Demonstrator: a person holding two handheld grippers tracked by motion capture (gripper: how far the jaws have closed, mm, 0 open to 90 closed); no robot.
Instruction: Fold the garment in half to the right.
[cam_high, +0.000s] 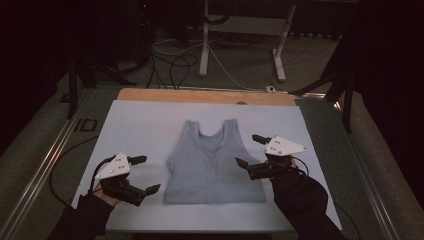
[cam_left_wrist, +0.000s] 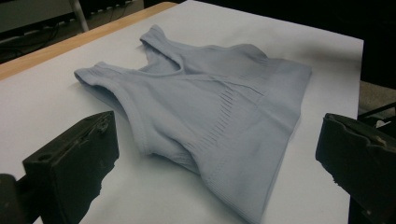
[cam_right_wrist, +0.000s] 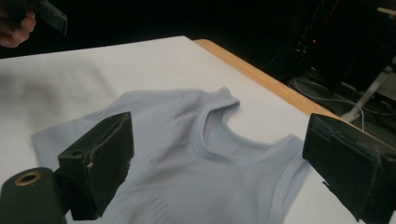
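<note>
A pale grey-blue tank top (cam_high: 214, 165) lies flat in the middle of the white sheet (cam_high: 145, 125), straps toward the far edge. My left gripper (cam_high: 145, 174) hovers open just left of the top's lower left hem, nothing between its jaws. My right gripper (cam_high: 251, 150) is open beside the top's right side, near the armhole. In the left gripper view the tank top (cam_left_wrist: 210, 116) spreads ahead between the wide-apart jaws. In the right gripper view the tank top (cam_right_wrist: 196, 158) lies under and between the spread jaws, neckline facing away.
The white sheet covers a wooden table whose bare far edge (cam_high: 200, 95) shows. Beyond it are floor cables (cam_high: 175, 65) and white table legs (cam_high: 204, 45). A metal rail (cam_high: 45, 165) runs along the left side. Bare sheet surrounds the garment.
</note>
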